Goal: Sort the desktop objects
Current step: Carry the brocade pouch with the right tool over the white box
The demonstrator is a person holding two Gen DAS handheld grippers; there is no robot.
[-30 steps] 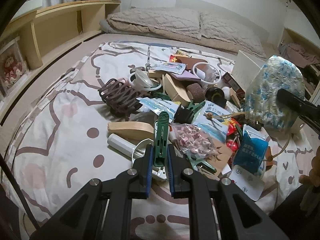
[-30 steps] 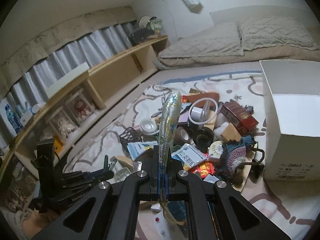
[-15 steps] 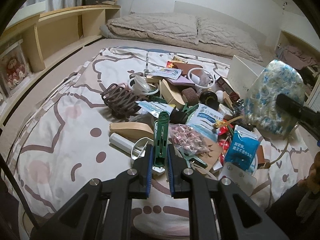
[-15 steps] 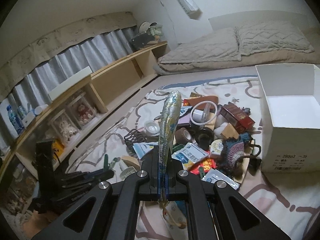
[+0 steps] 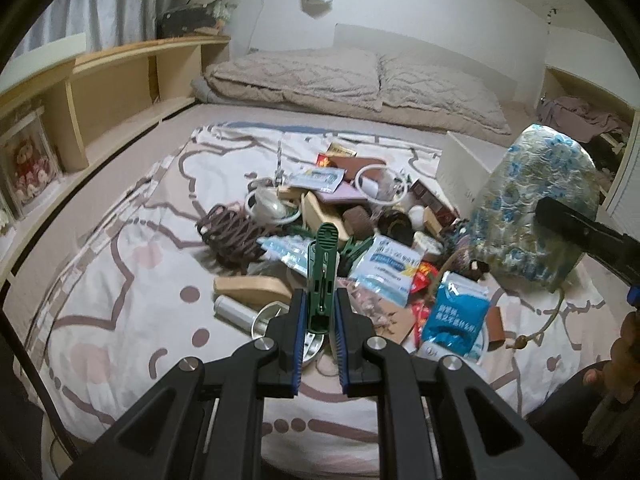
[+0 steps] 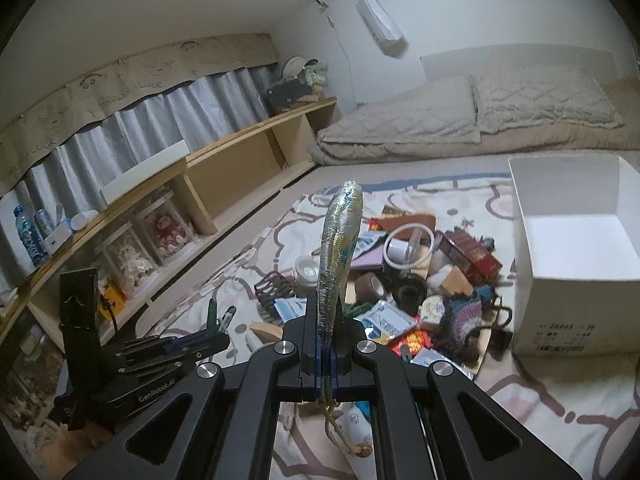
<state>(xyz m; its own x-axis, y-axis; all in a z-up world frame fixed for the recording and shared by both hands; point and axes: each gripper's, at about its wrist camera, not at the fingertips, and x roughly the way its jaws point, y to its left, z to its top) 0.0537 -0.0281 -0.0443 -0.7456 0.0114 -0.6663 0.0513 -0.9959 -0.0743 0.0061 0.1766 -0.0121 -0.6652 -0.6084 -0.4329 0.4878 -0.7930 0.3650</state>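
Left gripper (image 5: 320, 316) clamps a green clip (image 5: 323, 268); right gripper (image 6: 329, 344) pinches a blue pouch (image 6: 338, 240), box (image 6: 576, 280) at 2 o'clock.

Both wrist cameras look forward along their fingers, high above the bed (image 5: 120, 264) and angled down toward the pillows (image 5: 352, 80). The left faces the clutter pile (image 5: 340, 220) head-on; the right sees the same pile (image 6: 400, 280) from its right, beside the white box (image 6: 576, 264).

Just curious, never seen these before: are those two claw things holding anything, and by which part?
Yes. The left gripper clamps a green clothes peg by its lower end. The right gripper pinches a blue floral pouch by its bottom edge.
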